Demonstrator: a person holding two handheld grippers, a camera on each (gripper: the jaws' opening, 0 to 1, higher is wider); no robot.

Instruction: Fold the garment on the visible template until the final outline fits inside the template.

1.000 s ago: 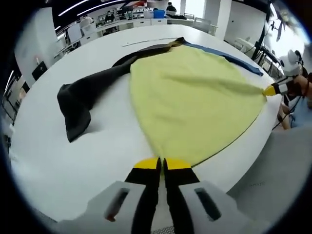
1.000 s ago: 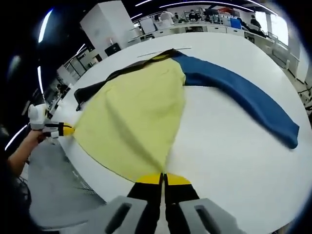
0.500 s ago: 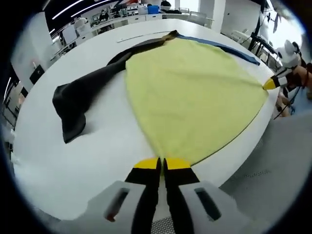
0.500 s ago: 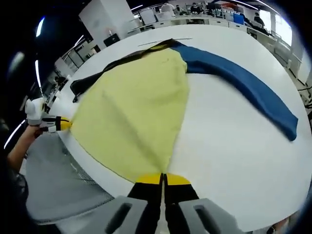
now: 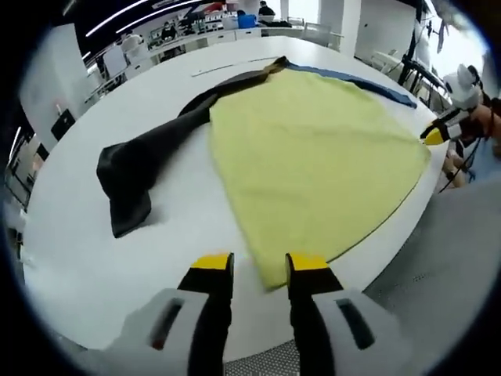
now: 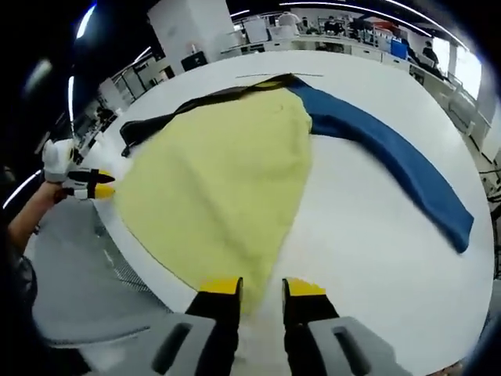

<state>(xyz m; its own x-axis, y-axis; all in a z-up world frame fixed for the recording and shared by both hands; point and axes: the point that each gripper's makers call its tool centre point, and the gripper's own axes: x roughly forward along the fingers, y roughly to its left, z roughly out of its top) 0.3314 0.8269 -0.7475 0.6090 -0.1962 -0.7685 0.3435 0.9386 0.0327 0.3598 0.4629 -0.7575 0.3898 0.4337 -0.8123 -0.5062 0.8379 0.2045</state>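
Yellow fabric garment [image 5: 313, 157] with one black sleeve [image 5: 137, 168] and one blue sleeve [image 6: 391, 153] lies spread on my white round table [image 5: 70, 258]. Left gripper [image 5: 261, 270] and right gripper [image 6: 261, 288] stand released at its hem. Judging by this, the sleeves get folded inward next.

The left gripper view looks from the near edge of the white table [image 5: 70, 258], low and close, forward along its own left gripper [image 5: 260, 270] whose jaws stand apart. It faces across the yellow garment [image 5: 313, 157] toward the far room, with the black sleeve [image 5: 137, 168] at its left.

The right gripper view looks from the other near corner, also low, along the right gripper [image 6: 262, 290], jaws apart, with the blue sleeve [image 6: 391, 157] at its right.

Both views share the yellow garment and the table, and each one sees the other gripper at its side.
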